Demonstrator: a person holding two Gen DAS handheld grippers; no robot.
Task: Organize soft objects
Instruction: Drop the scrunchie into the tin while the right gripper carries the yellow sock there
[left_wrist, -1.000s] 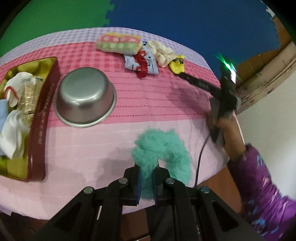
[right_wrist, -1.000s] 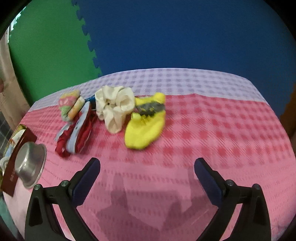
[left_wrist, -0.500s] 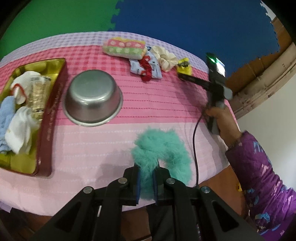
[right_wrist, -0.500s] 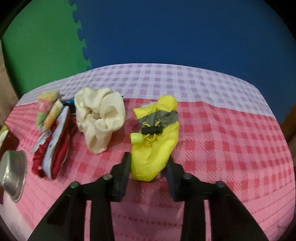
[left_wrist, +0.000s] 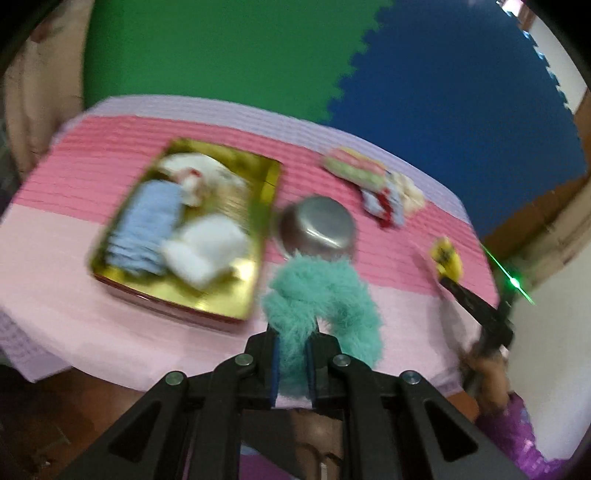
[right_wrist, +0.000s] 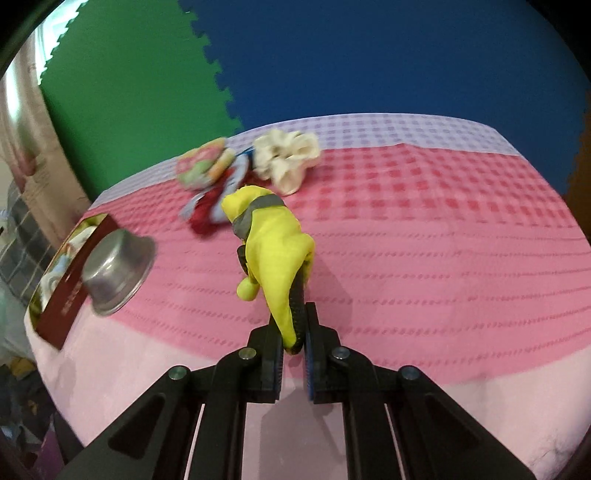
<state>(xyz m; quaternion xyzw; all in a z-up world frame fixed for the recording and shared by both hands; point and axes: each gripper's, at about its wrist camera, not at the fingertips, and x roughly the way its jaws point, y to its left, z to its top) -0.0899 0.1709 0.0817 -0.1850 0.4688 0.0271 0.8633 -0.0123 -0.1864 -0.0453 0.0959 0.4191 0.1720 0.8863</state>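
The left tool (left_wrist: 293, 363) is clenching a fluffy teal scrunchie (left_wrist: 323, 302), holding it near the camera, in front of the upturned steel bowl (left_wrist: 316, 229) and right of the gold tin (left_wrist: 266, 192). The right tool (right_wrist: 293, 356) is gripping a yellow pouch (right_wrist: 271, 236), dangling it above the pink tabletop (right_wrist: 443, 258).
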